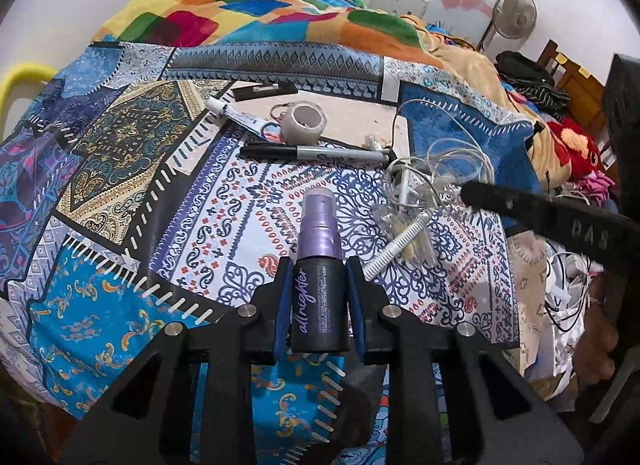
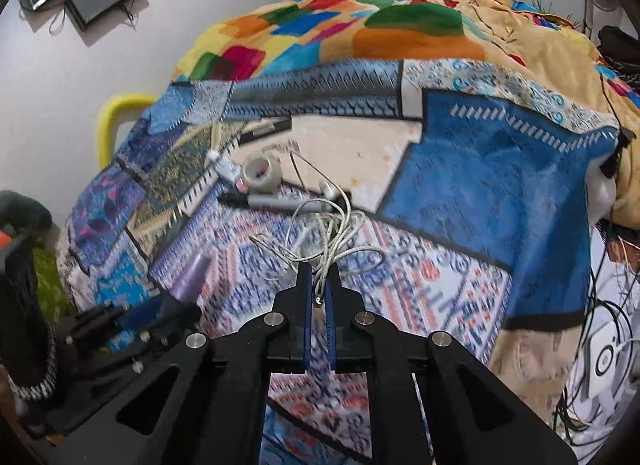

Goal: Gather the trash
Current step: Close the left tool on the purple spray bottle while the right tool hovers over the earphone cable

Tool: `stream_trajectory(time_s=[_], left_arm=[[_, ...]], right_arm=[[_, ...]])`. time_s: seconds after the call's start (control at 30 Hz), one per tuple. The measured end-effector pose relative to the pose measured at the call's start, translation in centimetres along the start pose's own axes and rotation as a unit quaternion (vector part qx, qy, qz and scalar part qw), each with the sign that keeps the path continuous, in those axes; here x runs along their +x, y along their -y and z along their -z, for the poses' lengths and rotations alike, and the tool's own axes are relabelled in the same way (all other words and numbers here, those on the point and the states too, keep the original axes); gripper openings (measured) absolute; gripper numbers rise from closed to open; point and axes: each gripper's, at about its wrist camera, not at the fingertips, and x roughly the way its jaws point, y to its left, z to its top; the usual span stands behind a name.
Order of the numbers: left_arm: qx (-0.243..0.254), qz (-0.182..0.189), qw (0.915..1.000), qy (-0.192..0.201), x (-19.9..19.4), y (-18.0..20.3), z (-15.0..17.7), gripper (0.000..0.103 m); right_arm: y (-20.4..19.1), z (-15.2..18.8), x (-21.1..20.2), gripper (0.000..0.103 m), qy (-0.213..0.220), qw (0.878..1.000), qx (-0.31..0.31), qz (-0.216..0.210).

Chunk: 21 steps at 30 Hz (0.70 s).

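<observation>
My left gripper (image 1: 319, 271) is shut on a black and purple spray bottle (image 1: 316, 289) and holds it over the patterned bedsheet (image 1: 224, 225). My right gripper (image 2: 318, 279) is shut on a tangle of white earphone cable (image 2: 332, 241), which also shows in the left wrist view (image 1: 440, 169). A black marker (image 1: 316, 153), a roll of clear tape (image 1: 302, 121), a small white tube (image 1: 236, 113) and a clear plastic wrapper (image 1: 400, 225) lie on the sheet beyond. The left gripper and bottle show at the lower left of the right wrist view (image 2: 192, 277).
A colourful blanket (image 1: 248, 13) is heaped at the back of the bed. Clothes and a red soft toy (image 1: 576, 145) lie to the right. Cables and white devices (image 2: 608, 353) sit off the bed's right edge. A yellow rail (image 2: 116, 121) is at the left.
</observation>
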Motion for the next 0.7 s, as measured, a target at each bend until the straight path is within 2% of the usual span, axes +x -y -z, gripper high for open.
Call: stream_trajectory(time_s=[0.1, 0.17, 0.3, 0.47, 0.6, 0.7], left_arm=[[0.014, -0.013, 0.9998, -0.001, 0.5, 0.3, 0.2, 0.025], [0.012, -0.015, 0.9998, -0.002, 0.7, 0.1, 0.3, 0.025], [0.003, -0.006, 1.0, 0.002, 0.4, 0.1, -0.1, 0.025], [0.018, 0.016, 0.9996, 0.015, 0.1, 1.9, -1.4, 0.025], [0.045, -0.005, 0.9987, 0.024, 1.1, 3.7, -2.4, 0.025], [0.039, -0.026, 0.9987, 0.018, 2.2, 2.9, -2.5, 0.025]], right_arm=[[0.7, 1.0, -0.4, 0.007, 0.0, 1.0, 0.005, 0.005], [1.5, 1.4, -0.3, 0.013, -0.015, 1.0, 0.022, 0.001], [3.0, 2.2, -0.1, 0.016, -0.03, 0.998, 0.048, -0.012], [3.2, 2.9, -0.6, 0.016, -0.013, 0.999, 0.032, 0.018], [4.2, 3.6, -0.4, 0.022, -0.031, 0.999, 0.042, 0.002], [4.4, 4.1, -0.4, 0.03, -0.033, 0.999, 0.033, 0.019]])
